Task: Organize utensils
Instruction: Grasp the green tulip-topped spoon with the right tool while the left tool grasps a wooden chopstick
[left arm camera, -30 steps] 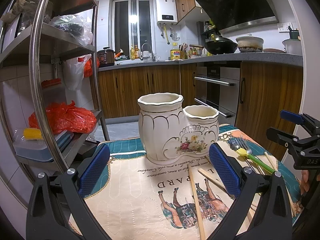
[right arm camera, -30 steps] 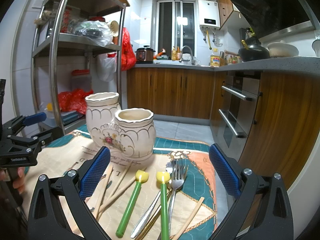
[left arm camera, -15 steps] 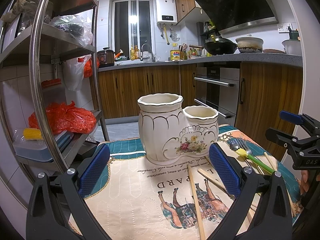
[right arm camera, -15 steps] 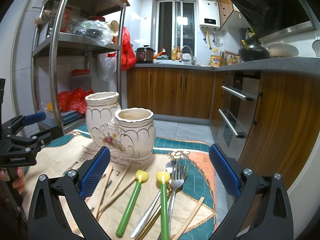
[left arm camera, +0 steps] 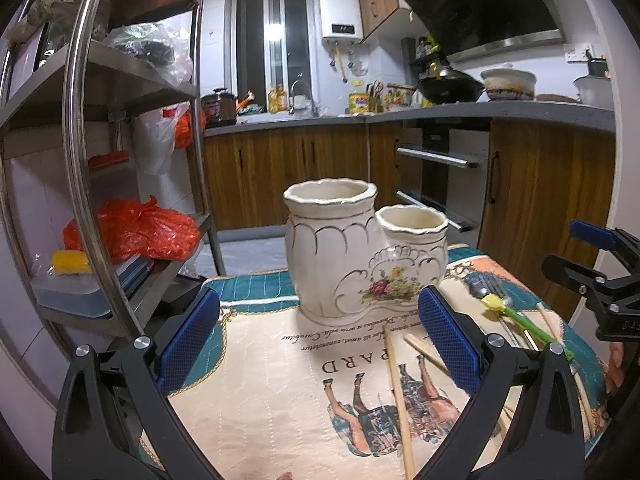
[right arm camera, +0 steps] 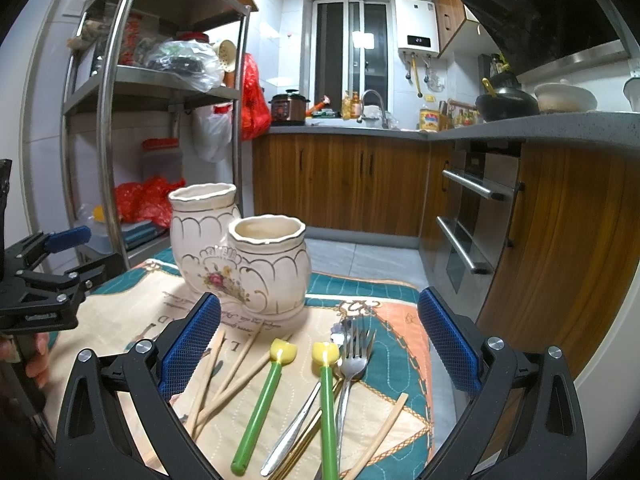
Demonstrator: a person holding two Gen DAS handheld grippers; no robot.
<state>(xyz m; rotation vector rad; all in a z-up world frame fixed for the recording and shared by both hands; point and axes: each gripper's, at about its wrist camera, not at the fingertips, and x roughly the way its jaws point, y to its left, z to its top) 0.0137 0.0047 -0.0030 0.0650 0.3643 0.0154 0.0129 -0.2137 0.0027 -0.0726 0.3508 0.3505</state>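
— Quilted cloth [right arm camera: 132,320], cream with a teal border and a horse print, covers the table I'm working over. What do you want first?

— Start big. What's standing on it?

— One cream ceramic holder [left arm camera: 360,256], two joined pots with gold trim and a painted flower spray. It stands upright near the far edge of the cloth; the taller pot is on its left as I look through the left wrist view. Both pots look empty from my angle.

— And your grippers?

— My left gripper [left arm camera: 320,344] hangs just in front of the holder, jaws spread wide, nothing between the blue pads. My right gripper [right arm camera: 320,348] hangs above the loose utensils, jaws equally wide, holding nothing.

— Where are the utensils?

— All flat on the cloth, to the right of the holder. Several wooden chopsticks [right arm camera: 232,368] fan out near the holder's base, another lies apart at the right. Two green-handled utensils with yellow tips [right arm camera: 262,400] lie side by side. A metal fork [right arm camera: 354,360] sits just right of them, tines toward the holder, with a second steel piece beside it whose type I can't tell.
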